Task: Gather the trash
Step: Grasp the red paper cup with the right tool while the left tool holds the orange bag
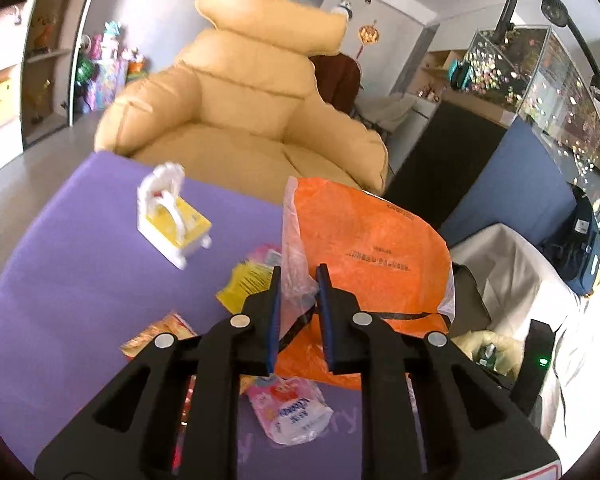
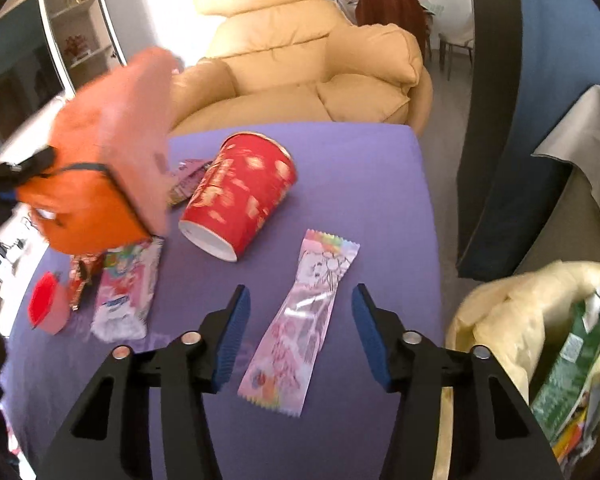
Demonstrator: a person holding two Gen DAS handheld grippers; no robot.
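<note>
My left gripper (image 1: pixel 298 286) is shut on the edge of an orange plastic bag (image 1: pixel 364 252) and holds it up above the purple table (image 1: pixel 80 248). The bag also shows, blurred, in the right wrist view (image 2: pixel 100 160) at the left. My right gripper (image 2: pixel 298 312) is open and empty, just above a pink clear-windowed candy wrapper (image 2: pixel 300 320) that lies between its fingers. A red paper cup (image 2: pixel 240 196) lies on its side behind it. A pink tissue pack (image 1: pixel 296 412) (image 2: pixel 126 292) lies on the table.
A trash bin with a pale yellow liner (image 2: pixel 532 320) (image 1: pixel 492 344) holding wrappers stands off the table's right edge. A white and yellow toy chair (image 1: pixel 172 216), yellow wrappers (image 1: pixel 248 284) and a small red lid (image 2: pixel 46 304) lie on the table. A tan armchair (image 1: pixel 240 92) is behind.
</note>
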